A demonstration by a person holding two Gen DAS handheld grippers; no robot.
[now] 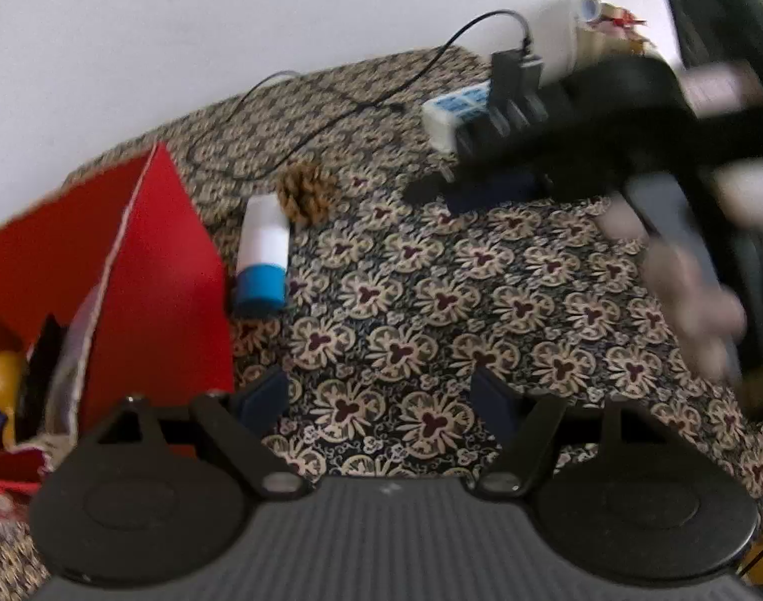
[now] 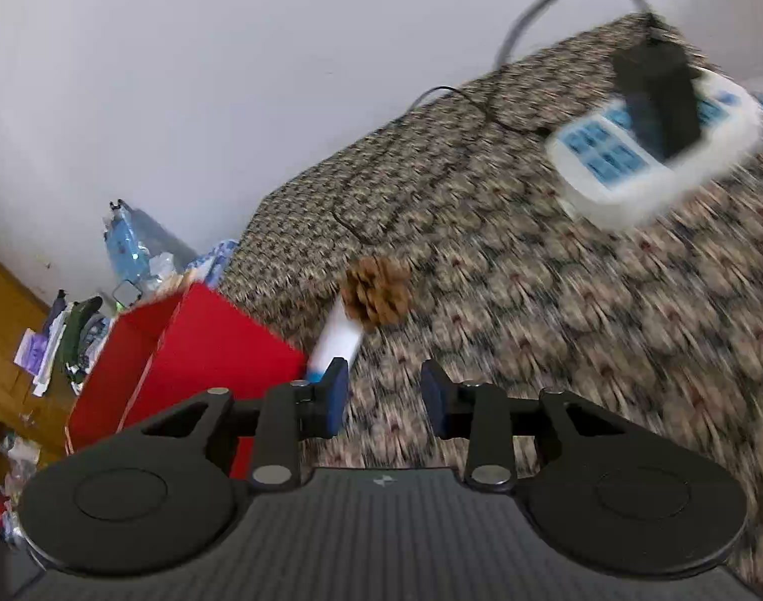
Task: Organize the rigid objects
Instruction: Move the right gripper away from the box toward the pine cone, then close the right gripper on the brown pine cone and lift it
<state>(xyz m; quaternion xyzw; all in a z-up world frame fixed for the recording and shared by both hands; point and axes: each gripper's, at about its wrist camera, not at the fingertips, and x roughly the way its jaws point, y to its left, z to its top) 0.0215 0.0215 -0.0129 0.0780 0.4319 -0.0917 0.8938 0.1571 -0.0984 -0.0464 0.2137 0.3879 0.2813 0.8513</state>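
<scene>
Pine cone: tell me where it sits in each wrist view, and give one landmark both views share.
Left wrist: the pine cone lies left of centre in the upper half, at the far end of the white and blue tube.
Right wrist: the pine cone lies about mid-frame, above the gripper's fingers.
Shared landmark: the red box, left of the cone in both.

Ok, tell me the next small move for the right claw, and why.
Probably ease the right claw forward toward the pine cone and centre it between the open jaws. Both claws look empty. The pine cone and the white tube with the blue cap lie on the patterned cloth beside the red box, not in it, and the cone sits nearly straight ahead.
</scene>
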